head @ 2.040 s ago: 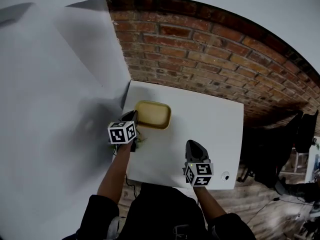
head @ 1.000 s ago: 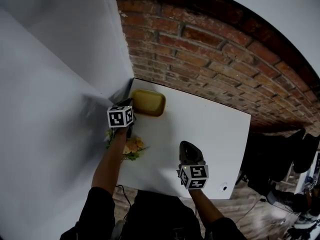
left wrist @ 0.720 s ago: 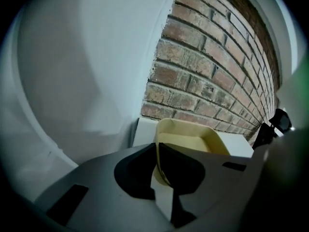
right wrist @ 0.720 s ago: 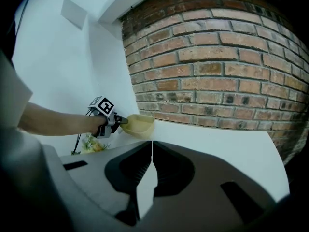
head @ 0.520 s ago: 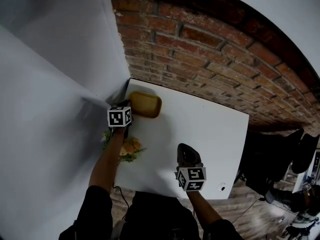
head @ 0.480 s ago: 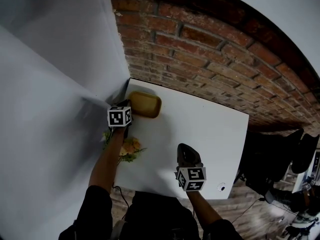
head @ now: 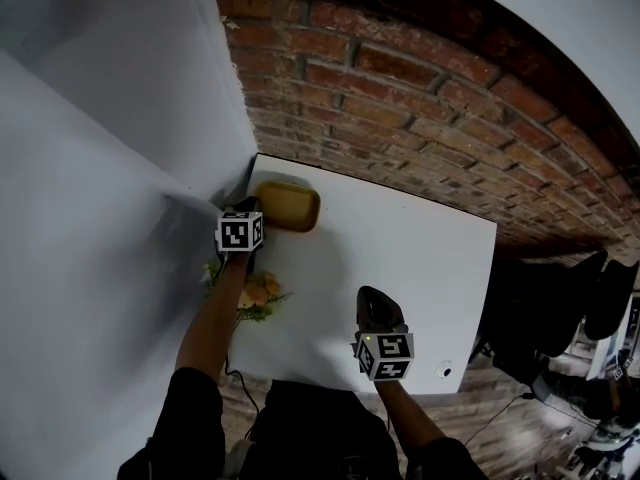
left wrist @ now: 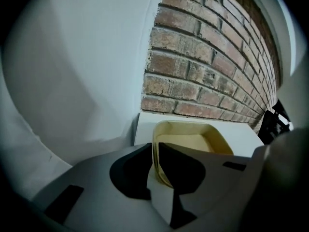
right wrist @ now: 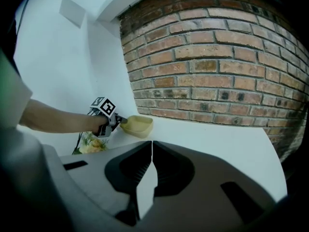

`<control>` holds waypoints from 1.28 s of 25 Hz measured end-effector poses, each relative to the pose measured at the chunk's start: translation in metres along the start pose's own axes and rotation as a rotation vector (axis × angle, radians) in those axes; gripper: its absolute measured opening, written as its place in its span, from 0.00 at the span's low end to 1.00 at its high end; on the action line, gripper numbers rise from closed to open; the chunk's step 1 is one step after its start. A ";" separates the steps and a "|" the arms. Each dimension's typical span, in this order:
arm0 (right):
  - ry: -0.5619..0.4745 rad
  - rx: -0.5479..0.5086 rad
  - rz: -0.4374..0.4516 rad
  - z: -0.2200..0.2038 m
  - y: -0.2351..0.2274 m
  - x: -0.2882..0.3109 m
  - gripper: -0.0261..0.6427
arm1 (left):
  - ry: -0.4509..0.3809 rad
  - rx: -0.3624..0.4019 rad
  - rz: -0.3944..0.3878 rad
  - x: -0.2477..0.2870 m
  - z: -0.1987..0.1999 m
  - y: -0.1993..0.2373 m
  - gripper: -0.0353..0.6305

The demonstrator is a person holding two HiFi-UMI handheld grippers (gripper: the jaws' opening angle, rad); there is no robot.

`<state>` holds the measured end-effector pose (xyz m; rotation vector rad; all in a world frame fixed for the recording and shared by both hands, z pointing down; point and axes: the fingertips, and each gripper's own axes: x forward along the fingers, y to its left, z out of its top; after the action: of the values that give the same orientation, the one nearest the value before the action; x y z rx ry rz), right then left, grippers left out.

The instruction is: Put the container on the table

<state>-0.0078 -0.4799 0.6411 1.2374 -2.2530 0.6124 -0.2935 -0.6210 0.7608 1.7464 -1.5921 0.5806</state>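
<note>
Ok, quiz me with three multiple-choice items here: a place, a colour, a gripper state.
1. Where is the container?
A) the table's far left corner
B) the table's middle
C) the floor
2. Its colour?
A) blue
B) yellow
C) red
3. The left gripper is:
A) open
B) shut on nothing
C) shut on the container

Answers: 1 A, the head view shows it in the corner by the brick wall; 2 B, it looks yellow in all views; 3 C, the jaws pinch its rim in the left gripper view.
</note>
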 end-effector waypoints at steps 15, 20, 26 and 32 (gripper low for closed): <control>-0.050 -0.021 0.035 0.000 0.016 -0.027 0.08 | -0.178 0.088 -0.009 -0.070 0.034 -0.038 0.12; -0.068 -0.034 0.057 -0.001 0.022 -0.042 0.08 | -0.225 0.140 -0.001 -0.111 0.037 -0.057 0.12; -0.134 0.004 0.054 0.003 0.020 -0.068 0.08 | -0.277 0.168 -0.012 -0.168 0.037 -0.080 0.11; -0.201 0.013 0.052 0.003 0.018 -0.100 0.08 | -0.311 0.200 -0.017 -0.215 0.016 -0.110 0.10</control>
<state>0.0231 -0.4092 0.5749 1.3019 -2.4557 0.5435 -0.2194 -0.4881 0.5726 2.0779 -1.7765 0.4912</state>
